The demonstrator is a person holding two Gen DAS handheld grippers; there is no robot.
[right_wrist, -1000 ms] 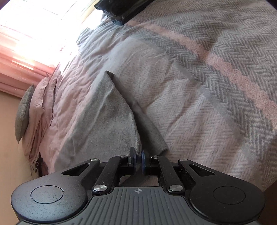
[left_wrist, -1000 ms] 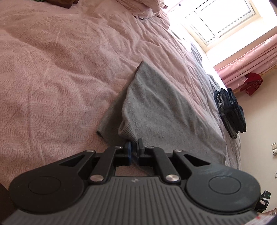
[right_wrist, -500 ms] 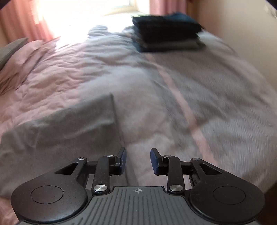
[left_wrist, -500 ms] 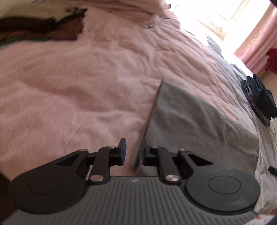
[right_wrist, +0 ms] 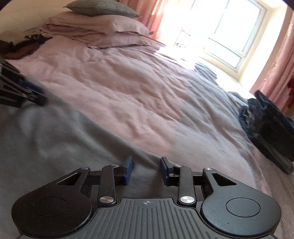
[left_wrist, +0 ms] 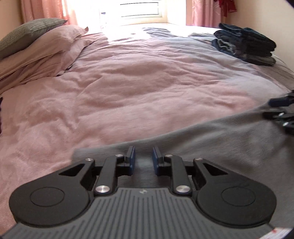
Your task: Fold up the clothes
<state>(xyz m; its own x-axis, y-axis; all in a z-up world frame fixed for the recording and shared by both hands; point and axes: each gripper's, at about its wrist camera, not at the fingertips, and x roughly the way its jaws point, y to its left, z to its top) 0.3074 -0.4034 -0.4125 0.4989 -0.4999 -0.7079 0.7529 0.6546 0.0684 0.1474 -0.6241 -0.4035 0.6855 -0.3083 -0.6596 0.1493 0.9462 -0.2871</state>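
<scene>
The grey garment (left_wrist: 211,139) lies spread flat on the near part of the bed's pink duvet (left_wrist: 128,82), filling the lower band of both views from about 3 o'clock round to 9 o'clock. The left gripper (left_wrist: 143,160) hangs just over the cloth at 6 o'clock in its own view, its blue-padded fingers (left_wrist: 131,160) parted with a clear gap and nothing between them — only grey fabric shows below. The right gripper (right_wrist: 146,170) sits likewise at 6 o'clock in its view, fingers (right_wrist: 128,170) spread a little wider and holding nothing, over the garment's far edge where grey meets pink. Each gripper appears in the other's view: the right one at 3 o'clock of the left view, the left one at 9 o'clock of the right view, both blurred. A stack of folded dark clothes (left_wrist: 246,44) rests on the bed at 1 o'clock in the left view, well apart from the garment. Pink pillows (right_wrist: 99,25) with a grey cushion (right_wrist: 102,8) on top lie at 11 o'clock in the right view — a bright window (right_wrist: 237,27) stands at 1 o'clock.
</scene>
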